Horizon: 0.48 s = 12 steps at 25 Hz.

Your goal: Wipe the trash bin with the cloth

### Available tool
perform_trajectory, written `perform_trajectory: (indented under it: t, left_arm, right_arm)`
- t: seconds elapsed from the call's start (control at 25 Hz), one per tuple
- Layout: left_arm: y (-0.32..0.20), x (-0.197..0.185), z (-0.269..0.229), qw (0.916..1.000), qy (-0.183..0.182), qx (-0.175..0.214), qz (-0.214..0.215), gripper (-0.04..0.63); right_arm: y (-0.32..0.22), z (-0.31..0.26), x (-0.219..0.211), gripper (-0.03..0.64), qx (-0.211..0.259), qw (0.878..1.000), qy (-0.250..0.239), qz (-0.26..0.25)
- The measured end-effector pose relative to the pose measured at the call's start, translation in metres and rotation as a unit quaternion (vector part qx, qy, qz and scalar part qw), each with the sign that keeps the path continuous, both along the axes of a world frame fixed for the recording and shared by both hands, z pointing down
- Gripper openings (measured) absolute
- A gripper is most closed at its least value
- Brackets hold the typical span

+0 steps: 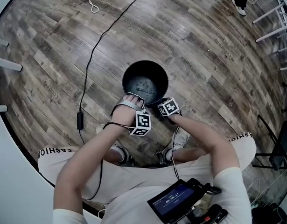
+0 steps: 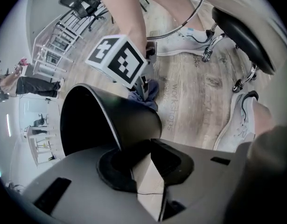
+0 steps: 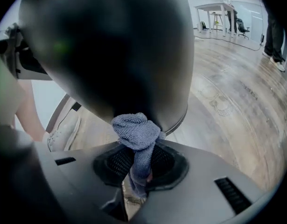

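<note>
The trash bin (image 1: 145,80) stands open-mouthed on the wooden floor (image 1: 213,55), just in front of our shoes (image 1: 179,139) as we sit over it, and its inside looks empty apart from some marks on the bottom. At the rim nearest us, the left gripper (image 2: 148,160) has the bin's thin wall between its two pads and is clamped onto it, so that hand is steadying the bin. On the bin's outer side, to our right and low down, the right gripper (image 3: 139,169) pinches a grey-blue cloth (image 3: 136,134). The cloth's bunched head sticks out past the jaws and appears to rest against the dark wall, close to the base. We judge that we are in the wiping itself, working on the outside wall, with most of the way round still to cover. The next move calls for steady pressure as we draw the cloth along the curve, because the bunched head meets the wall only over a small patch. The left grip must hold so the light bin neither slides nor tips. A black cable (image 1: 94,55) trails across the floor to our left, well apart from the bin.
</note>
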<state>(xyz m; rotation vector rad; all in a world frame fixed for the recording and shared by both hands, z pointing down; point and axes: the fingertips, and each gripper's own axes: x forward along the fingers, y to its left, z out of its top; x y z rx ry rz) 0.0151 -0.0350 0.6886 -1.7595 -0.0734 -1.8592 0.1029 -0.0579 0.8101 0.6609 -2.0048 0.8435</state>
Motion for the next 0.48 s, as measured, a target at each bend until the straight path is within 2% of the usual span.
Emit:
perform_trajectory:
  t: [0.16,0.36,0.48]
  left_arm:
    - [-0.001,0.0,0.0,1.0,0.001,-0.005,-0.004,0.097]
    - [-0.001,0.001,0.002,0.9999,0.004,-0.008,-0.009,0.098]
    - [0.0,0.004,0.004,0.9998,0.013,-0.014,-0.007,0.101]
  right_arm:
    - [0.0,0.037,0.0,0.077,-0.018,1.0,0.013,0.022]
    - [0.001,0.044,0.0,0.077,0.002,0.998,-0.027,0.051]
    - [0.003,0.034,0.003,0.077,-0.011,0.998,0.001,0.059]
